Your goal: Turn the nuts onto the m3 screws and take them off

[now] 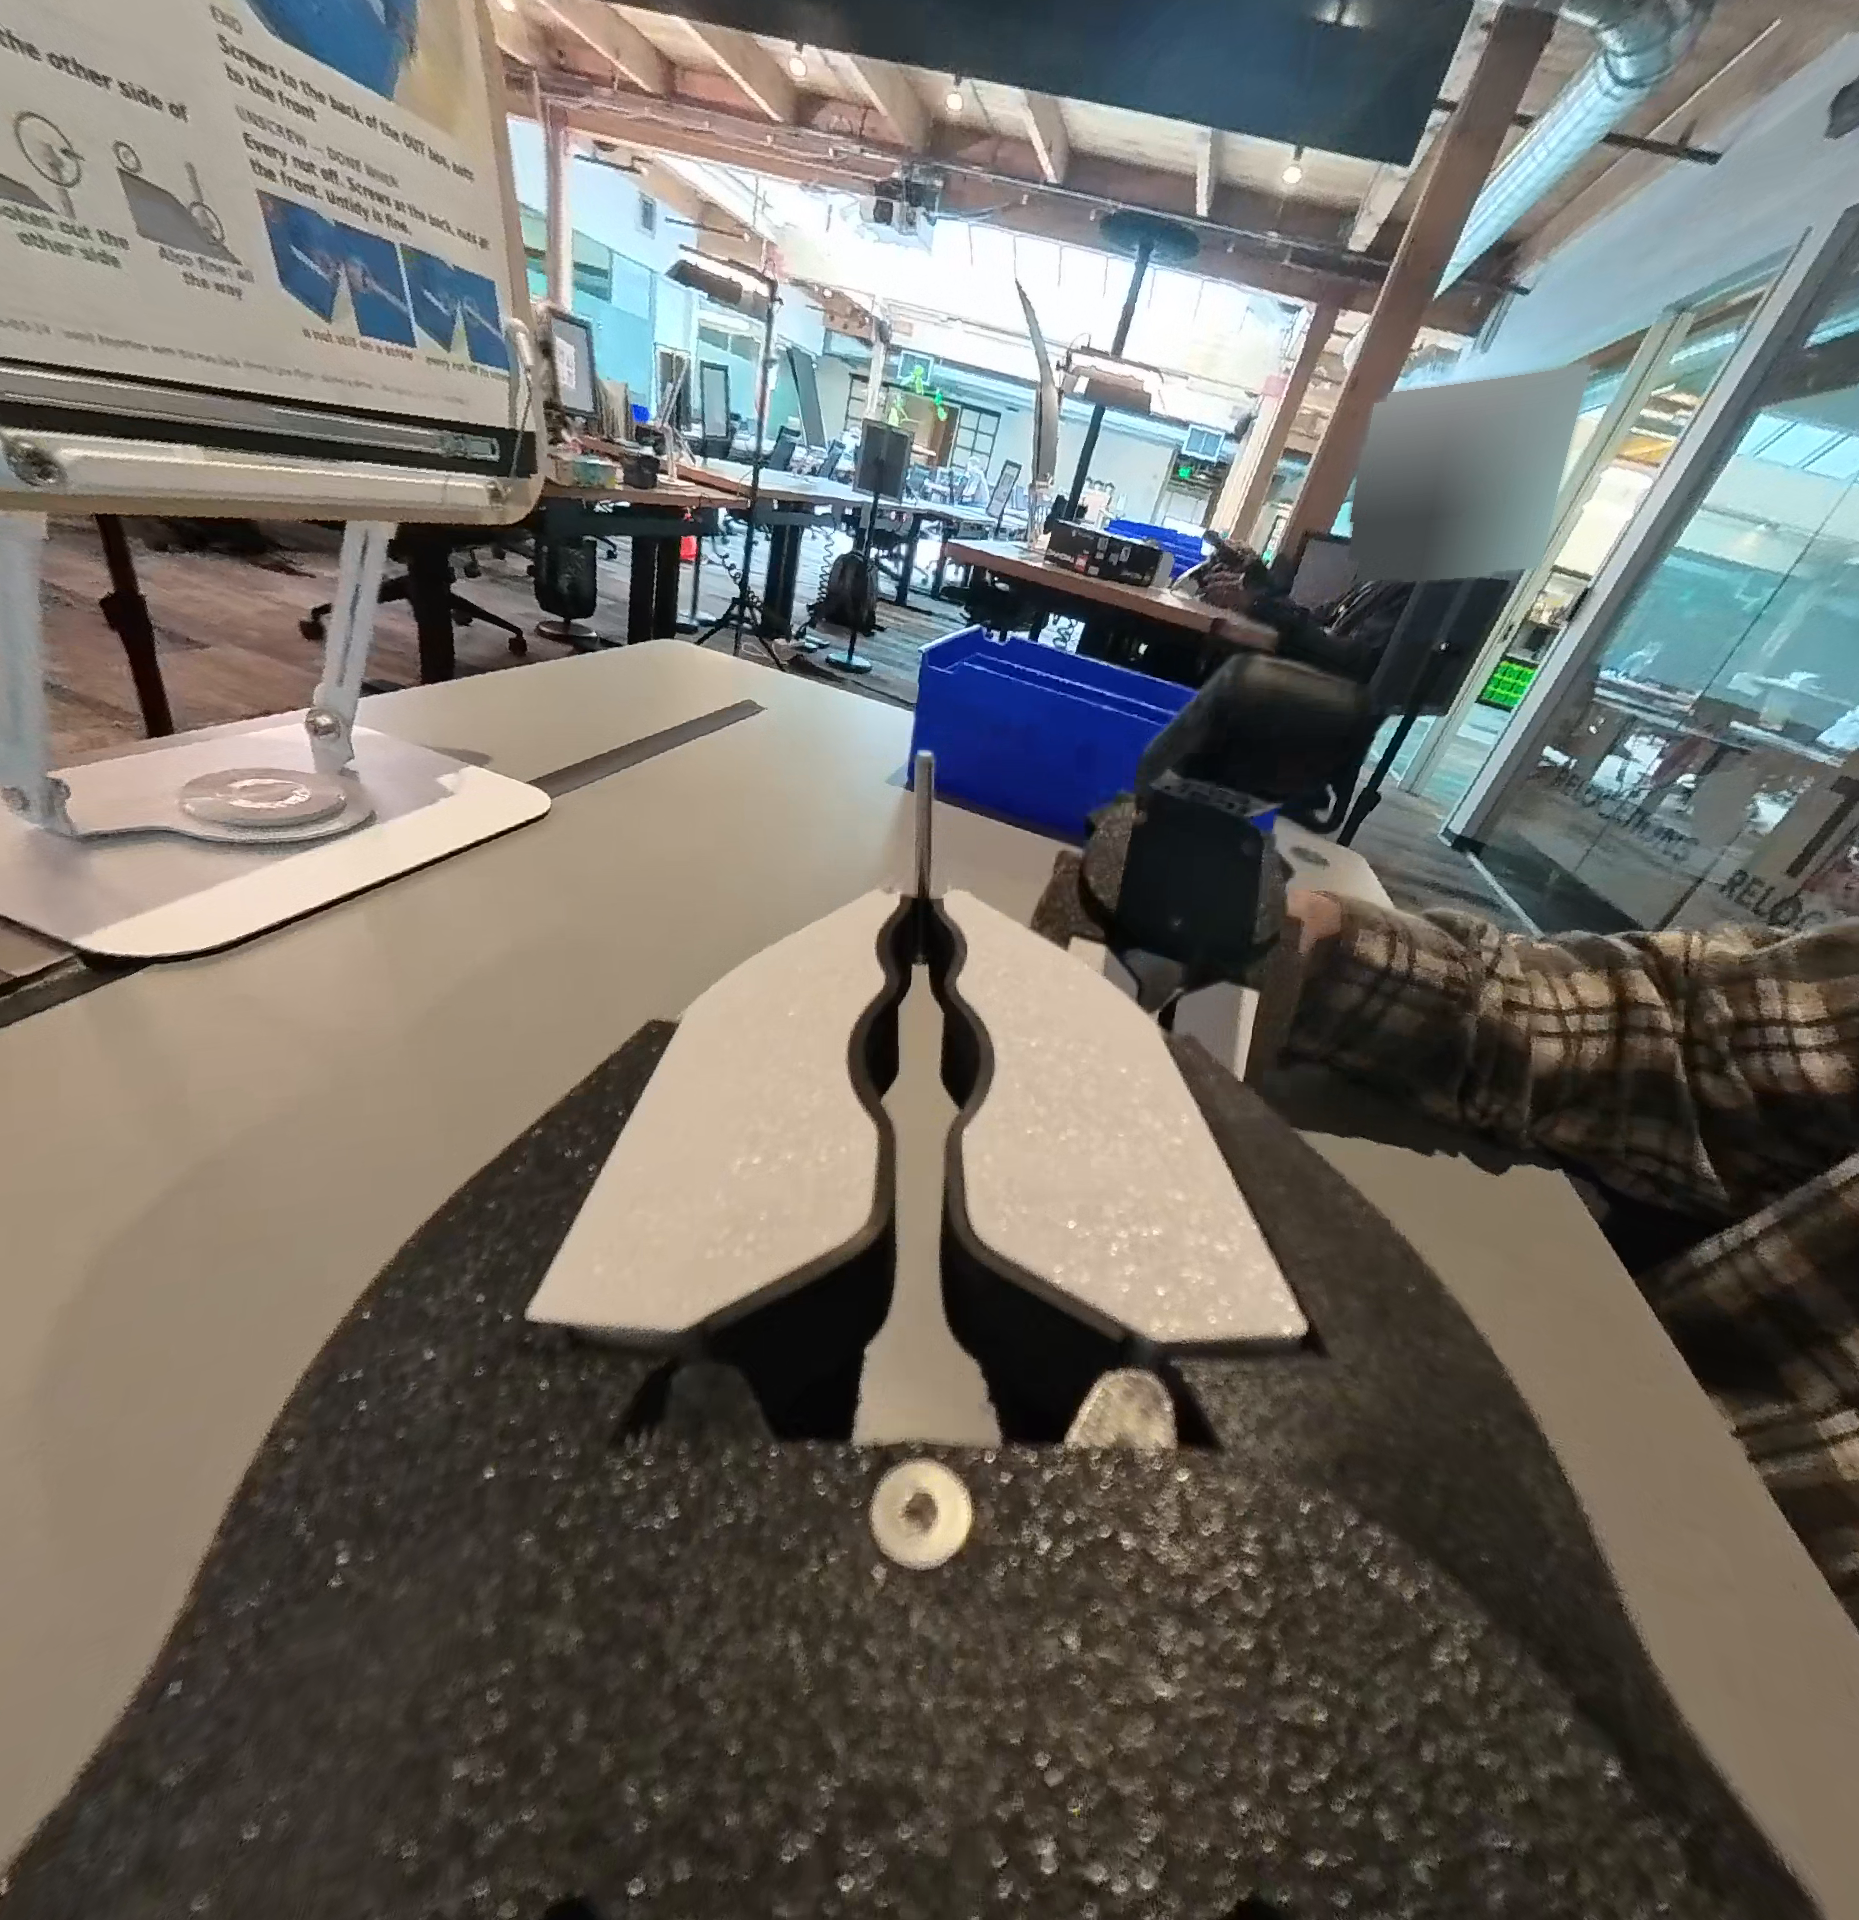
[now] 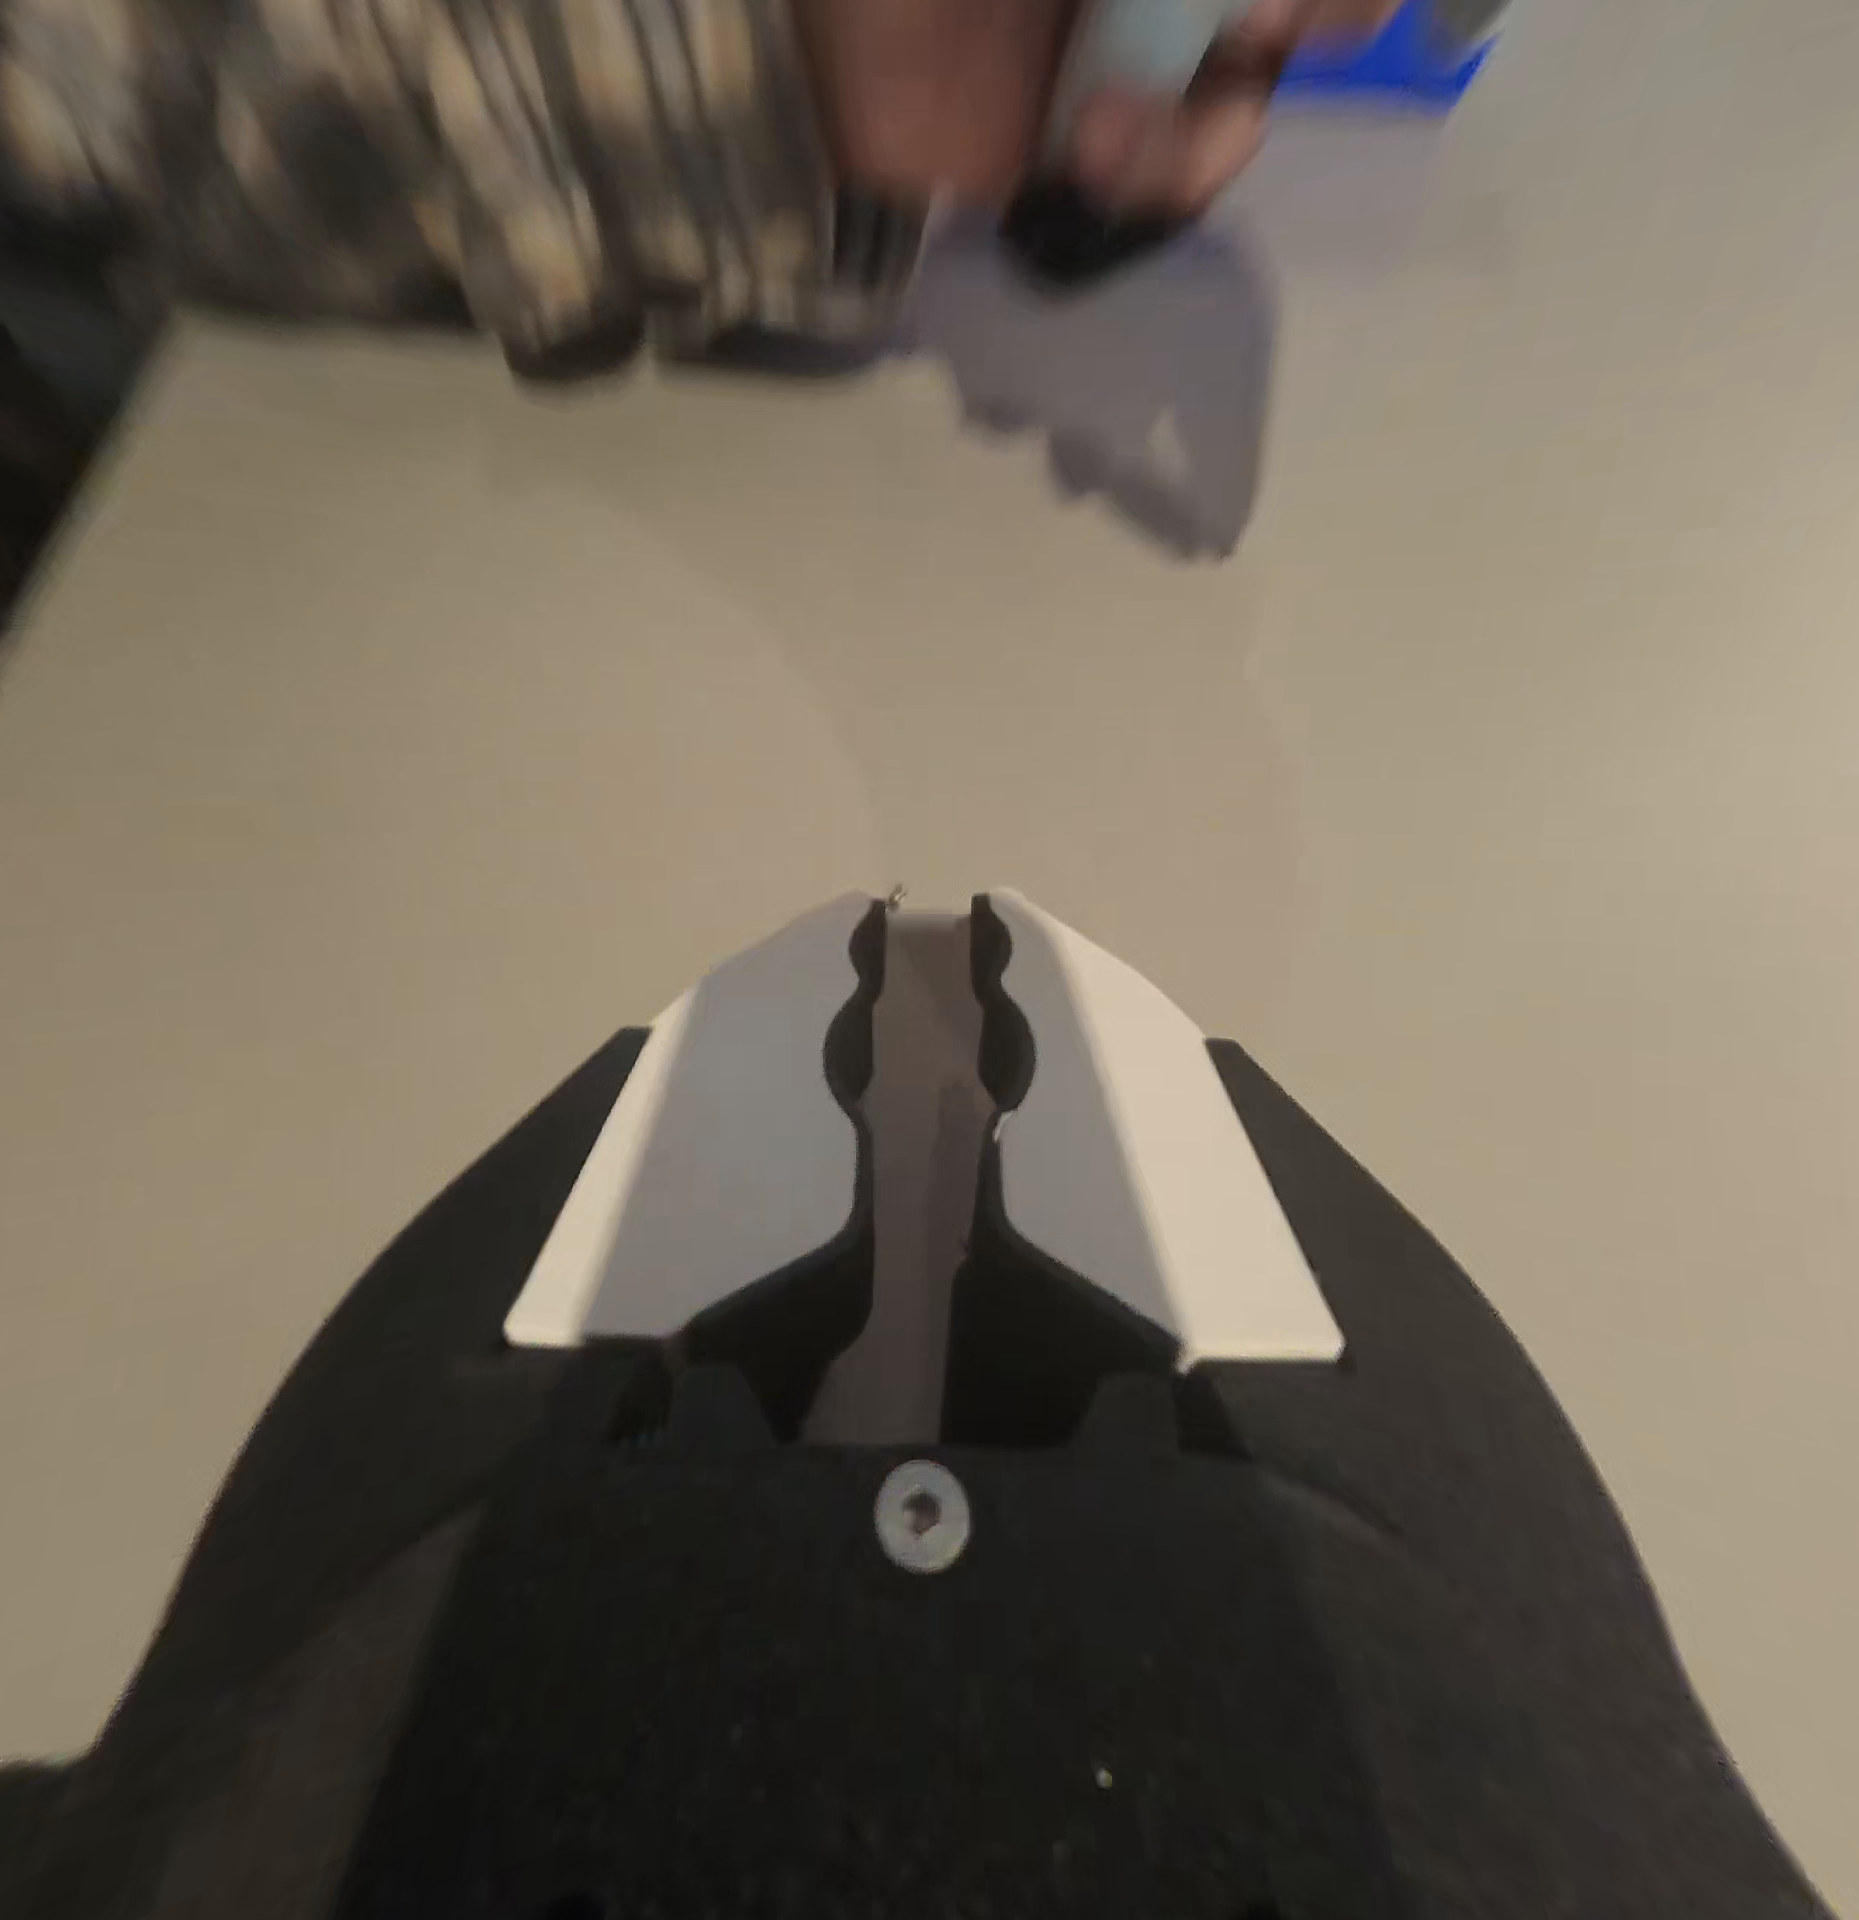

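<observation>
Grey table [image 1: 229,1091] fills both views. Blue bin [image 1: 1039,717] centre right in left view. Left gripper [image 1: 922,920] clenched on upright screw [image 1: 923,821], frame centre. Right gripper [image 2: 930,906] slightly parted, empty; no nut discernible.

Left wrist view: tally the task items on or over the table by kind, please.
Screws: 1, upright in the left gripper jaws, screw
Blue bins: 1
Sign stands: 1
Nuts: 0 visible
Total: 3

A blue bin [image 1: 1029,717] and a white document stand [image 1: 250,821] sit on the grey table [image 1: 281,1091].
</observation>
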Action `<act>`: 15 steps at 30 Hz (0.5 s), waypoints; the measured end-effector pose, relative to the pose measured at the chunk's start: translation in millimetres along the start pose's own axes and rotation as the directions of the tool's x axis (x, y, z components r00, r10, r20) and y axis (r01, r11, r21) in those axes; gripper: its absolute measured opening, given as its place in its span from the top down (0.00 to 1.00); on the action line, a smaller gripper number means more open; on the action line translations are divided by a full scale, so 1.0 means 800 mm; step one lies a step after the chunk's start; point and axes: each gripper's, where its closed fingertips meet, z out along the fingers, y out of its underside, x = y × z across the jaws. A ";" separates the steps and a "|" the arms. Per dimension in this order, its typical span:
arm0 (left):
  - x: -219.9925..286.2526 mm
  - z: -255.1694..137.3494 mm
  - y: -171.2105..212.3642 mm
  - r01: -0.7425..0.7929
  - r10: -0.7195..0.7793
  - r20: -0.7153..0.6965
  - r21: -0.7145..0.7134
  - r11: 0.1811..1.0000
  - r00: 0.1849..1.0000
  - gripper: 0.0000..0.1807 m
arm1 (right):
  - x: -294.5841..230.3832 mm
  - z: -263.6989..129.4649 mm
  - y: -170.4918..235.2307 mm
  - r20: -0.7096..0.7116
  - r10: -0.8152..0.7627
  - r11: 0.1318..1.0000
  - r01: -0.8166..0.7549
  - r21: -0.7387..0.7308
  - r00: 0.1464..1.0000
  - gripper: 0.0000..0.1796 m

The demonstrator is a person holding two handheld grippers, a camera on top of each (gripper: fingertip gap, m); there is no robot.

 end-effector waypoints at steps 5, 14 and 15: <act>0.007 0.006 0.002 -0.014 0.014 -0.010 -0.016 1.000 1.000 0.99 | -0.008 0.019 0.007 0.021 -0.017 0.998 0.018 -0.059 1.000 0.93; 0.010 0.006 -0.001 -0.014 0.014 -0.016 -0.007 1.000 1.000 0.99 | -0.006 0.027 0.004 -0.002 -0.046 0.997 0.046 -0.060 0.999 0.95; 0.011 0.006 -0.002 -0.014 0.014 -0.017 -0.006 1.000 1.000 0.99 | -0.007 0.028 0.003 -0.001 -0.049 0.997 0.049 -0.059 0.999 0.95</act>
